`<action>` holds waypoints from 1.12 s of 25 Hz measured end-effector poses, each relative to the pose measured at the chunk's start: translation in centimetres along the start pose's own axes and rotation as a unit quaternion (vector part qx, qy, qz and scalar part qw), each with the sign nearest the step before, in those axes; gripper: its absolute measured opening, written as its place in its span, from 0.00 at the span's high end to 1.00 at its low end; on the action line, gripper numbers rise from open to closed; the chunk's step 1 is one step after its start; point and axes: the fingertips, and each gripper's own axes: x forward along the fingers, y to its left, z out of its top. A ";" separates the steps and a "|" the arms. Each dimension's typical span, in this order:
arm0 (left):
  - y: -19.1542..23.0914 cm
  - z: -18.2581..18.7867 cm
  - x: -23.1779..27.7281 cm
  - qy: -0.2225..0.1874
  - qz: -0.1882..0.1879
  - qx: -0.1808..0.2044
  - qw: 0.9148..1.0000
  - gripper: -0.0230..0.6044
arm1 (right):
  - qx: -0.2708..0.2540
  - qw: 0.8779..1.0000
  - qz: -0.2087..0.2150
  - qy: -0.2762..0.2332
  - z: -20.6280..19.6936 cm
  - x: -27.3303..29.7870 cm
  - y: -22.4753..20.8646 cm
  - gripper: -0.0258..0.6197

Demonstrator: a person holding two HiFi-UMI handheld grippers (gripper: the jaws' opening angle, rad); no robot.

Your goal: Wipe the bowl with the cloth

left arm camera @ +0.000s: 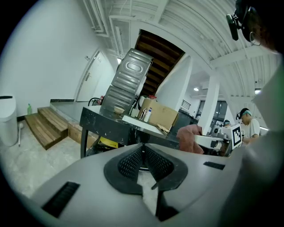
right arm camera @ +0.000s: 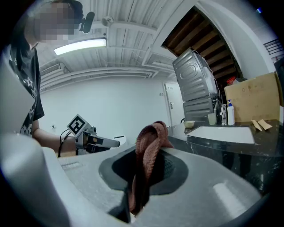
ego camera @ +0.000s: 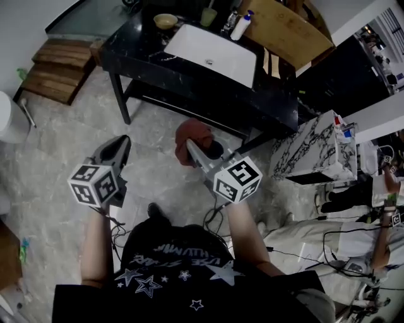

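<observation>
A small beige bowl (ego camera: 165, 21) stands at the far left corner of the black marble table (ego camera: 139, 44); both gripper views catch it too, the bowl (left arm camera: 118, 109) and the bowl (right arm camera: 189, 124) far off. My right gripper (ego camera: 190, 147) is shut on a reddish-brown cloth (ego camera: 194, 135), which bunches above the jaws and hangs down between them, as the cloth (right arm camera: 148, 153) shows up close. My left gripper (ego camera: 122, 144) is shut with nothing in it; its ribbed pads (left arm camera: 133, 159) meet. Both grippers are held over the floor, short of the table.
A white basin (ego camera: 211, 53) lies on the table beside a green cup (ego camera: 208, 17) and a white bottle (ego camera: 242, 26). Wooden steps (ego camera: 60, 66) are at the left, a marbled white cabinet (ego camera: 315, 148) at the right, cables (ego camera: 297, 255) on the floor, and another person (ego camera: 385, 183) at the far right.
</observation>
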 end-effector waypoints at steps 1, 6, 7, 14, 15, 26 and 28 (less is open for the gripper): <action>-0.6 -0.2 -0.1 -0.002 0.002 0.000 1.000 0.93 | -0.001 1.000 0.001 0.000 -0.1 -0.7 0.2 0.87; -5.0 -1.2 -1.3 -0.012 0.007 0.019 1.000 0.93 | -0.004 1.000 0.000 -0.013 -0.3 -5.0 0.8 0.87; -5.9 -1.4 -1.6 -0.014 0.008 0.021 1.000 0.93 | -0.004 1.000 0.000 -0.015 -0.5 -5.9 1.0 0.87; -12.1 -3.7 -3.6 -0.022 0.015 0.028 0.999 0.93 | -0.006 1.000 0.005 -0.022 -1.4 -12.5 2.5 0.87; -13.0 -4.2 -4.0 -0.024 0.016 0.028 0.999 0.93 | -0.007 1.000 0.007 -0.022 -1.6 -13.5 2.8 0.87; -21.9 -10.2 -9.2 -0.035 0.034 0.017 0.999 0.93 | -0.004 1.000 0.022 -0.009 -5.0 -24.7 6.9 0.87; -23.2 -11.2 -10.1 -0.036 0.037 0.016 0.999 0.93 | -0.003 1.000 0.027 -0.008 -5.5 -26.2 7.7 0.87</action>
